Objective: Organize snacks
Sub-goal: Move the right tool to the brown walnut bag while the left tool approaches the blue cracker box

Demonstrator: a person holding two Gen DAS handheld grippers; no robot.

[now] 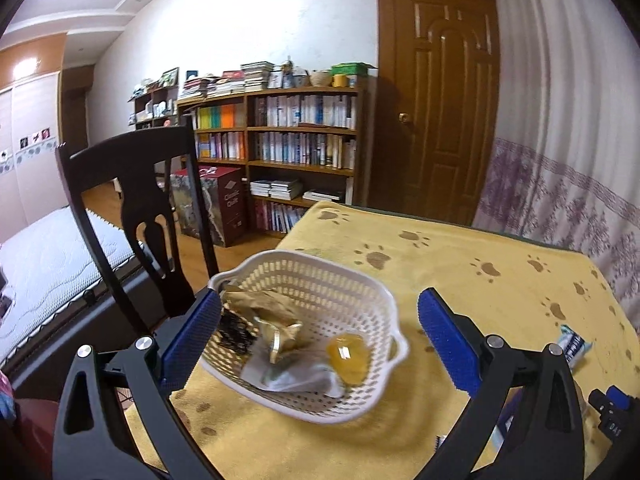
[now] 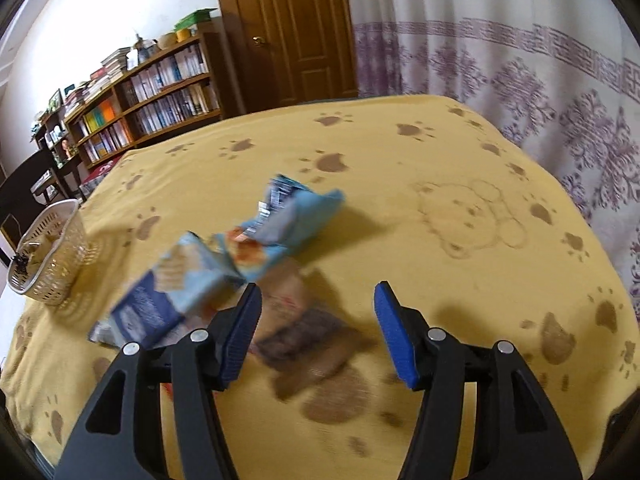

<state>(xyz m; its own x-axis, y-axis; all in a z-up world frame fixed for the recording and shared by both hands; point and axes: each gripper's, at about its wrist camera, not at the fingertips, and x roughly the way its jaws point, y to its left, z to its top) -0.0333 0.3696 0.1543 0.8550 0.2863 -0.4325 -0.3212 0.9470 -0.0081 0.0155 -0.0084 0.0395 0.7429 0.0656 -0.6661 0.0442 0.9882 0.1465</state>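
Observation:
A white perforated basket (image 1: 360, 292) sits near the table's left edge, holding gold foil packets (image 1: 276, 320), a pale pouch (image 1: 296, 380) and an orange jelly cup (image 1: 348, 356). My left gripper (image 1: 316, 324) hangs open just above it, its fingers straddling the basket. In the right wrist view the basket (image 2: 52, 256) stands far left. Light blue snack packets (image 2: 280, 216) and a dark blue one (image 2: 148, 312) lie crumpled mid-table, with a brown packet (image 2: 304, 340) nearest. My right gripper (image 2: 316, 320) is open, hovering over the brown packet.
The table wears a yellow paw-print cloth (image 2: 440, 152). A dark wooden chair (image 1: 136, 208) stands at the left edge, a bed beyond it. Another wrapper (image 1: 576, 344) lies right of the basket. Bookshelves, a door and curtains (image 2: 520, 40) line the walls.

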